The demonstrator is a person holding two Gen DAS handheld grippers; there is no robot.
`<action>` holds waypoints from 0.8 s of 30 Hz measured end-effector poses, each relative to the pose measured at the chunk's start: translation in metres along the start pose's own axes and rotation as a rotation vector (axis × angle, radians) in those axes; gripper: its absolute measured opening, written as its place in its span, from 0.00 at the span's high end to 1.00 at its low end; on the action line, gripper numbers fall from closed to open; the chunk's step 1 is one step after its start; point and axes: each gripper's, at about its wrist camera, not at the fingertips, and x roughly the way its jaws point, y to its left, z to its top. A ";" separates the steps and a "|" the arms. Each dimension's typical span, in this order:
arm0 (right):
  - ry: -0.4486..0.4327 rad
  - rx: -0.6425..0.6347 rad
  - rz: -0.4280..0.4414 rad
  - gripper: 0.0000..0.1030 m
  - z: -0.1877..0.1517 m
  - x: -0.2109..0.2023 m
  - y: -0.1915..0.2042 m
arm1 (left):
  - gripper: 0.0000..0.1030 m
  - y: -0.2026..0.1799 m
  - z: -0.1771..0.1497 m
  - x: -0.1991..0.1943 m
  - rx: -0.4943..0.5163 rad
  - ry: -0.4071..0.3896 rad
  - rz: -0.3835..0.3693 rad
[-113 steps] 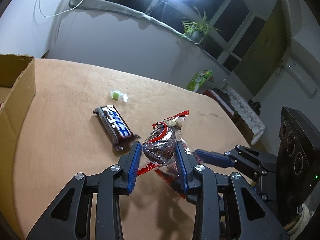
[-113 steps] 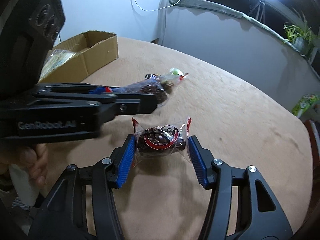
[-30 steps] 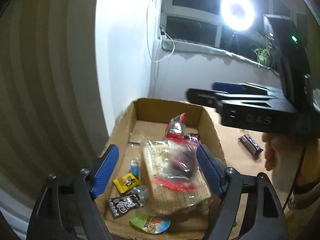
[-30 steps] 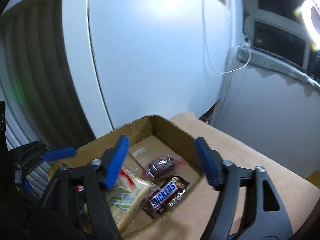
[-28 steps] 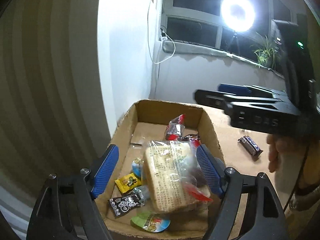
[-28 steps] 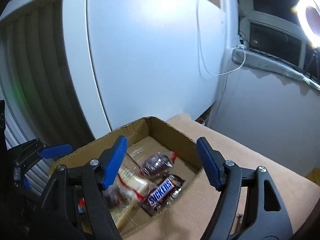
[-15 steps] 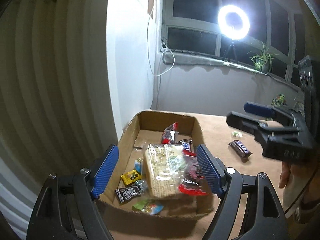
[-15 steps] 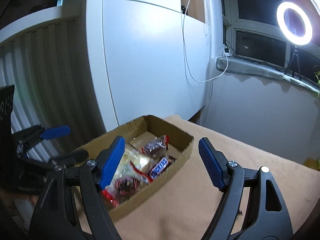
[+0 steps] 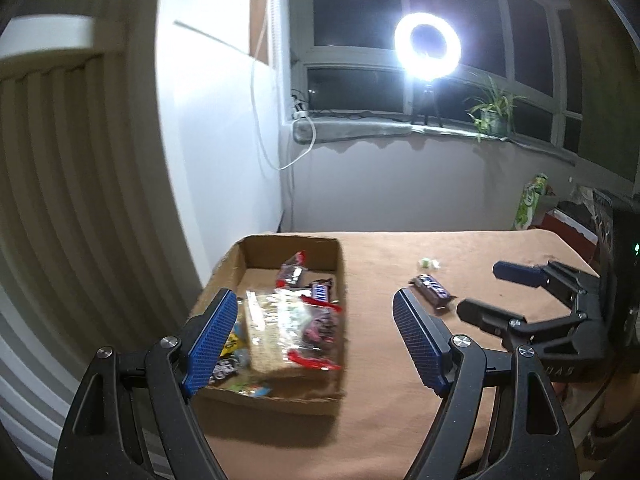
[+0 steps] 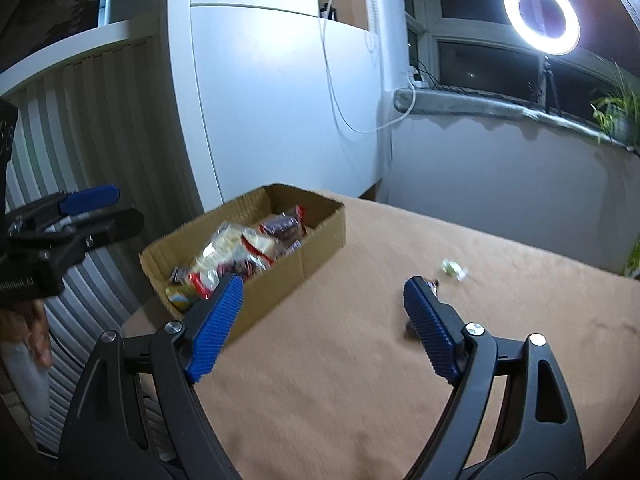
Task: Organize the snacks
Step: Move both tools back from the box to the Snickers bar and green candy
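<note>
Both red-wrapped snacks now dropped in box; left gripper, right gripper spread, empty, backed off. Chocolate bar on surface: light, stiff, slick wrapper; pinch mid-length across width.

Brown corrugated cardboard box; tan cloth-covered table; dark brown chocolate bar with blue-white lettering; pale green wrapped candy; blue cross-hatch textured pads on black gripper frames.
</note>
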 end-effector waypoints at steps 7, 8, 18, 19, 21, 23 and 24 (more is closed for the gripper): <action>0.013 0.054 -0.019 0.17 -0.030 -0.023 -0.027 | 0.22 -0.039 0.001 -0.001 0.053 0.014 -0.039; 0.015 0.059 -0.022 0.17 -0.033 -0.025 -0.030 | 0.22 -0.044 0.002 0.000 0.061 0.017 -0.046; 0.028 0.088 -0.095 0.17 -0.034 -0.023 -0.086 | 0.22 -0.097 -0.008 0.046 0.086 0.113 -0.162; 0.036 0.085 -0.102 0.17 -0.034 -0.019 -0.095 | 0.22 -0.101 -0.011 0.054 0.072 0.124 -0.171; 0.046 0.068 -0.098 0.17 -0.030 -0.009 -0.113 | 0.22 -0.107 -0.015 0.075 0.017 0.155 -0.186; 0.065 0.050 -0.086 0.17 -0.024 0.005 -0.132 | 0.22 -0.114 -0.018 0.093 -0.033 0.177 -0.200; 0.090 0.036 -0.078 0.17 -0.017 0.017 -0.144 | 0.22 -0.118 -0.019 0.104 -0.057 0.199 -0.196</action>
